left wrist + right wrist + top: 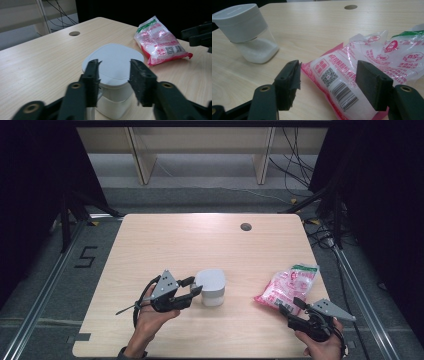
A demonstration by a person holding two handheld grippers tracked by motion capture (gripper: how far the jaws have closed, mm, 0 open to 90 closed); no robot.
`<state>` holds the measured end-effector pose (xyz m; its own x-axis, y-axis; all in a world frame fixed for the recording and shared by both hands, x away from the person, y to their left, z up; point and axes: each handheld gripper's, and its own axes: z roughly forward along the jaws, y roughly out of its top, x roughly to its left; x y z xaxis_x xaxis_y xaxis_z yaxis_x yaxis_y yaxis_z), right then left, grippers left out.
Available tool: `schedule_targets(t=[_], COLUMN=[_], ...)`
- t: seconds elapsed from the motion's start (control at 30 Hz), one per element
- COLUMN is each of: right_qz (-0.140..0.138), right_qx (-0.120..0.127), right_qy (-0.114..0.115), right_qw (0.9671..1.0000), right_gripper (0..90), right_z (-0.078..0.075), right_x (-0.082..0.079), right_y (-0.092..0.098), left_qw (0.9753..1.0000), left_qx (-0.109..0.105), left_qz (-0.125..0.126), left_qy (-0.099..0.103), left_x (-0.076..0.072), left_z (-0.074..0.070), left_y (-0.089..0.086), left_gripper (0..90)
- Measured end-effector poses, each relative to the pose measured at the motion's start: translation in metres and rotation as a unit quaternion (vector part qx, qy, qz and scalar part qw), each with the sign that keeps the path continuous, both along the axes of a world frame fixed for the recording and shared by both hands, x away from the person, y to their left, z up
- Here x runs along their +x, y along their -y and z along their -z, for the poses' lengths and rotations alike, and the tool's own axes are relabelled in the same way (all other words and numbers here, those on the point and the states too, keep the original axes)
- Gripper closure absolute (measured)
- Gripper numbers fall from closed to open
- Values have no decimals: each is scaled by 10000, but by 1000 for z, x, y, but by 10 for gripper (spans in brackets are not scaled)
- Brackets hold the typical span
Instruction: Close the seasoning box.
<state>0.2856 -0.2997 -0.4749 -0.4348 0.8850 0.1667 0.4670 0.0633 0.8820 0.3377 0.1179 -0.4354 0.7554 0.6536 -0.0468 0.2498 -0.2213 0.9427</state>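
Observation:
A white lidded container (212, 287) with white powder in its clear base stands near the table's front middle. My left gripper (192, 287) is open just left of it, jaws level with the lid (115, 61) and not touching it. A pink and clear plastic bag (286, 286) of white powder lies at the front right. My right gripper (291, 306) is open at the bag's near end, its jaws on either side of the barcoded corner (342, 92). The container (245, 32) stands to the left in the right gripper view.
The light wooden table (190, 240) has a round cable hole (245, 226) near its far edge. A hand holds each gripper at the front edge. Metal rails and cables run along the floor on both sides.

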Motion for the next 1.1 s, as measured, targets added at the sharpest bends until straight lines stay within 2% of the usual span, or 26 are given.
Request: schedule_targets(t=[0.07,0.1,0.13,0.17,0.2,0.23,0.3,0.37,0.43,0.47,0.53,0.57,0.6,0.63,0.7,0.77,0.8,0.87,0.9,0.97,1.03,1.07,1.1], right_qz=[19,18,-67,-98,-174,-178,-226,-263,-278,-312,-345,-320,-330,-418,-466,-460,-471,-487,-474,-498,-479,-511,-492], right_qx=[57,65,107,-41,103,119,97,131,37,8,-19,104,116,74,79,33,-17,34,-9,-13,88,-20,-74], right_qy=[-58,-94,-65,23,28,-55,-46,1,-8,16,58,-78,-161,-25,44,5,-25,-62,-25,27,-75,78,81], right_qw=[10000,9999,9999,9999,9998,9998,9997,9996,9996,9995,9994,9994,9993,9991,9989,9989,9989,9988,9989,9988,9988,9987,9987], right_gripper=[365,364,362,361,360,358,355,353,352,350,348,348,347,347,346,346,346,345,345,345,345,345,344], right_z=[0,-1,-1,-1,0,-1,-1,0,0,-1,-1,-2,-2,-1,0,0,-1,-1,-1,-1,-1,0,0], right_x=[-1,-2,-2,-1,-1,-2,-2,-2,-2,-2,-2,-4,-6,-3,-3,-4,-4,-5,-5,-4,-5,-4,-4], right_y=[-1,-2,-3,-2,-4,-4,-4,-7,-7,-7,-6,-9,-9,-9,-10,-11,-10,-11,-10,-11,-13,-12,-12], left_qw=[10000,9999,10000,10000,10000,10000,10000,10000,9999,9999,9999,9999,9999,9999,9999,9999,9999,9998,9995,9995,9995,9995,9995], left_qx=[24,46,67,76,83,36,84,35,85,126,78,69,57,61,41,6,55,10,120,140,210,199,246], left_qz=[79,130,43,17,-9,2,-37,-64,-118,-94,-112,-117,-76,-81,-113,-120,-130,-190,-275,-277,-232,-245,-216], left_qy=[12,46,13,-22,-10,5,16,-16,-18,25,27,-2,53,50,54,19,56,5,-29,-6,40,13,44], left_x=[-2,-1,-3,-3,-4,-4,-6,-8,-10,-11,-13,-15,-15,-16,-19,-21,-22,-24,-26,-29,-30,-32,-36], left_z=[0,1,3,4,4,5,5,7,7,8,9,10,12,12,15,17,18,19,20,23,24,25,28], left_y=[-1,-1,-2,-3,-4,-5,-6,-7,-9,-10,-8,-7,-7,-6,-6,-7,-8,-8,-9,-9,-10,-10,-11], left_gripper=[469,469,407,379,365,358,328,309,287,281,280,280,280,279,277,272,268,257,246,241,231,222,213])
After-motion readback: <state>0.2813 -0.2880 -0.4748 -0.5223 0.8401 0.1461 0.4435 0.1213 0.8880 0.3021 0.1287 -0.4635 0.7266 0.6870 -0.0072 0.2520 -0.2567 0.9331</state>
